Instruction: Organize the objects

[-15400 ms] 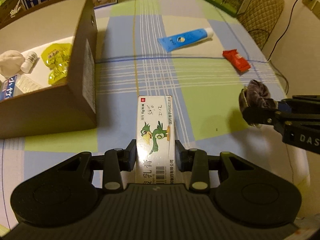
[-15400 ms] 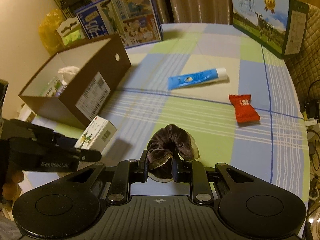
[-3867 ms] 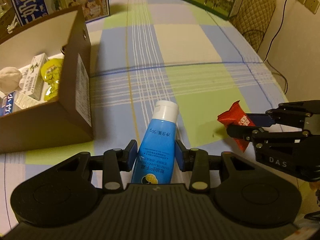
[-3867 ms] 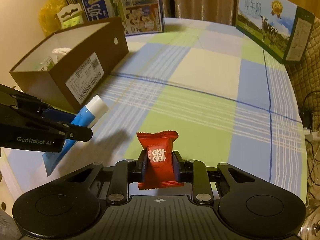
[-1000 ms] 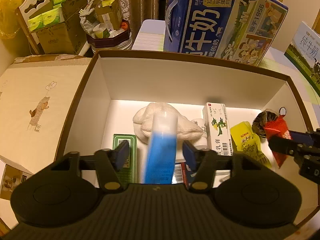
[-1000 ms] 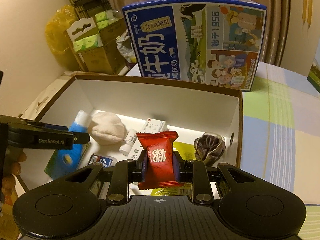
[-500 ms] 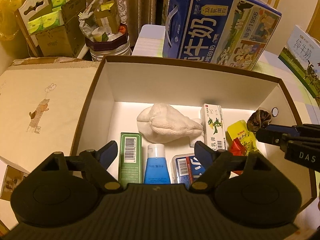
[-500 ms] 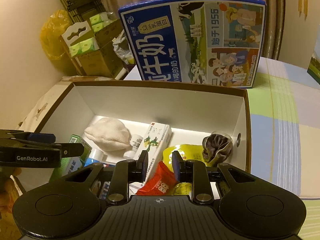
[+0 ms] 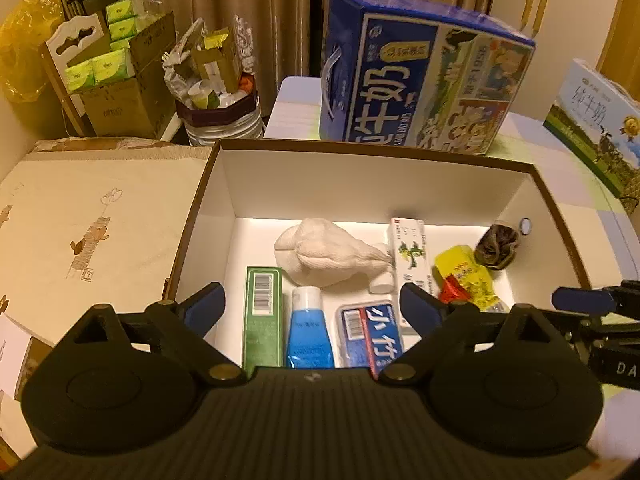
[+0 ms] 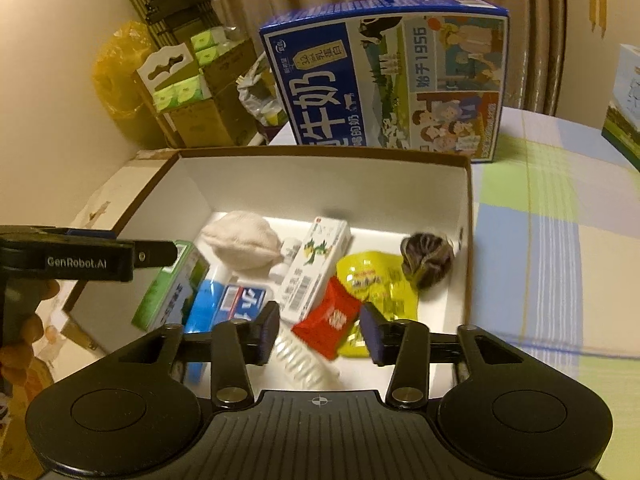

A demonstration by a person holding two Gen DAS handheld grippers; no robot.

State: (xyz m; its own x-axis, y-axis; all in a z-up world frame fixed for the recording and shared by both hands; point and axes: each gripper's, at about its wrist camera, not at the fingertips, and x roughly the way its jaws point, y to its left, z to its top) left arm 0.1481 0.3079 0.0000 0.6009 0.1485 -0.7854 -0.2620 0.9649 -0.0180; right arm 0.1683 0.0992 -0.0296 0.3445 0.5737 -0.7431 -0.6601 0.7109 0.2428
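While both tools hang over the open box, the left gripper (image 9: 312,306) has its jaws spread wide with nothing between them, and the right gripper (image 10: 319,332) is likewise parted and empty. Directly below the right one's blue pads lies the red crinkly foil candy packet (image 10: 329,317), resting partly on the yellow plastic snack pouches (image 10: 374,280) and against the white cardboard ointment carton with a green bird (image 10: 316,266). Beneath the left gripper sits the blue squeezable plastic tube with a white cap (image 9: 309,328), flanked by a green carton with a barcode (image 9: 263,316) and a blue-and-red flat pack (image 9: 370,330). Farther ahead are a cream knitted cloth bundle (image 9: 328,252) and, off to the right corner, a dark brown velvet scrunchie (image 9: 497,246).

The packet looks light, slick and crushable, best pinched across its flat middle; the tube should give under pressure, so its firm shoulder near the cap seems the safer hold. The scrunchie is soft and will compress.

All of it rests in a brown cardboard box with a white interior (image 9: 360,180), standing on a pastel checked tablecloth (image 10: 560,220). Beyond stands a large blue milk carton case (image 10: 392,80), with curtains and stacked boxes behind under dim warm light.
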